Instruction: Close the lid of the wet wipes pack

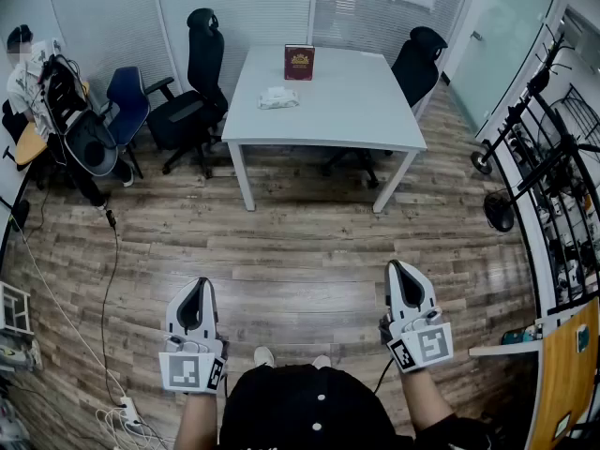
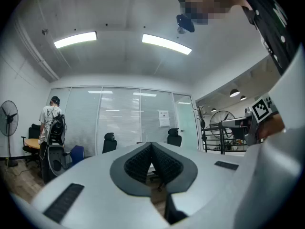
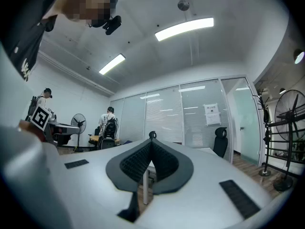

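Wipes pack on table, head view only

We see a brown wood-plank floor, a white rectangular worktop at upper centre, a tall black office chair left of it, and frosted glass walls behind.

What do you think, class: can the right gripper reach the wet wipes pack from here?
Probably not yet: a stretch of floor lies between the right gripper and the table bearing the wet wipes pack. Nothing blocks the way; stepping closer should do.
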`<state>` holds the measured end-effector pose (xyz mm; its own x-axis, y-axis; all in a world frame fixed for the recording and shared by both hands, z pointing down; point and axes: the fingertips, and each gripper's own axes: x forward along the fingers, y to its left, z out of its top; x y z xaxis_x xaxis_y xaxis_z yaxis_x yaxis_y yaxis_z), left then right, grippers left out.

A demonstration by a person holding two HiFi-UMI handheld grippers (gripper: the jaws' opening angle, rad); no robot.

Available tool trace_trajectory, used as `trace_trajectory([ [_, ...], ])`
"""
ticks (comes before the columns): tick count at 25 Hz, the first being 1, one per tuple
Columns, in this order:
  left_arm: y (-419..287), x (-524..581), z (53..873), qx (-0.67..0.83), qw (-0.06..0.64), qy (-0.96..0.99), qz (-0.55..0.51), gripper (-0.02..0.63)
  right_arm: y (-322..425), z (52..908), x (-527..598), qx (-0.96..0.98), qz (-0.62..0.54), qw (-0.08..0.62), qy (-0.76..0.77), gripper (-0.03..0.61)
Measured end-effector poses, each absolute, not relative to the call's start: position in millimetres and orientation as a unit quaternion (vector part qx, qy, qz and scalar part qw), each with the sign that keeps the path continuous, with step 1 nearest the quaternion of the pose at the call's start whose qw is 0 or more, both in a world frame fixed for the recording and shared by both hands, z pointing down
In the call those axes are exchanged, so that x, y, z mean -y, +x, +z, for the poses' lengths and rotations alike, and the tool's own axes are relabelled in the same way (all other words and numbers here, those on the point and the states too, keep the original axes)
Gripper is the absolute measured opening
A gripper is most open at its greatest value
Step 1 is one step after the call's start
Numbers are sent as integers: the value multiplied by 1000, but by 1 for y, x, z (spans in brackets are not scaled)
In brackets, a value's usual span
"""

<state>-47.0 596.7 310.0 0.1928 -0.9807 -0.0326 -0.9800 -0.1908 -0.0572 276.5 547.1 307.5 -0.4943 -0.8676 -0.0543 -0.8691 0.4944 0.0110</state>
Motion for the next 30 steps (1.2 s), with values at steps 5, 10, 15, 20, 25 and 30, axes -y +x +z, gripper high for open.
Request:
trace_trajectory([
  [5,-46,-595,309,-639,29,-769,0,15,276,307,-545,-866,24,18,-499,28],
  [10,-46,-596,309,-640,31,-768,0,15,276,308,-548,-866,19,33,-499,28],
  [15,-46,-595,311,-640,33,-768,1,14,272,307,-552,-872,4,68,-485,29],
  [20,-49,-593,312,-639,30,-768,2,15,269,307,-545,-867,-4,75,-493,72],
  [25,-58,-587,312,-636,32,-771,3,15,261,306,-537,-863,-9,84,-498,316],
  [30,-78,-582,312,-628,32,-777,4,15,240,306,-532,-861,-4,74,-504,314],
])
